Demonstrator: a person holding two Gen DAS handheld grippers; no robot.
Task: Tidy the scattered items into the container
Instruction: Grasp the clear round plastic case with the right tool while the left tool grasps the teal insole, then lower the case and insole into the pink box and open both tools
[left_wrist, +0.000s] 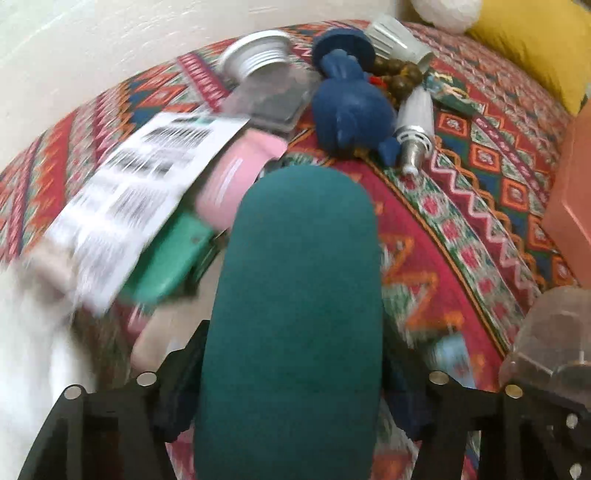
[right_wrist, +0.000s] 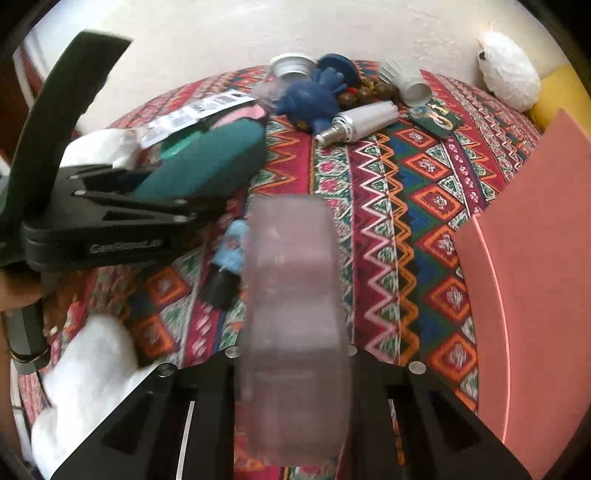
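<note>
My left gripper (left_wrist: 291, 373) is shut on a dark teal oval case (left_wrist: 295, 295), which stands up between its fingers and fills the middle of the left wrist view. The same gripper (right_wrist: 122, 206) with the teal case (right_wrist: 207, 162) shows at the left of the right wrist view. My right gripper (right_wrist: 291, 362) is shut on a blurred clear plastic box (right_wrist: 291, 295), held above the patterned cloth (right_wrist: 406, 206). The salmon-pink container (right_wrist: 524, 280) stands at the right, close to the clear box; its inside is hidden.
At the far side lie a blue toy figure (right_wrist: 310, 99), a silver bulb (right_wrist: 362, 118), a grey ribbed cup (right_wrist: 406, 81), brown beads (right_wrist: 369, 94) and a printed card (left_wrist: 140, 192). A small blue bottle (right_wrist: 229, 254) and white fluff (right_wrist: 85, 369) lie near. A yellow cushion (left_wrist: 535, 48) sits far right.
</note>
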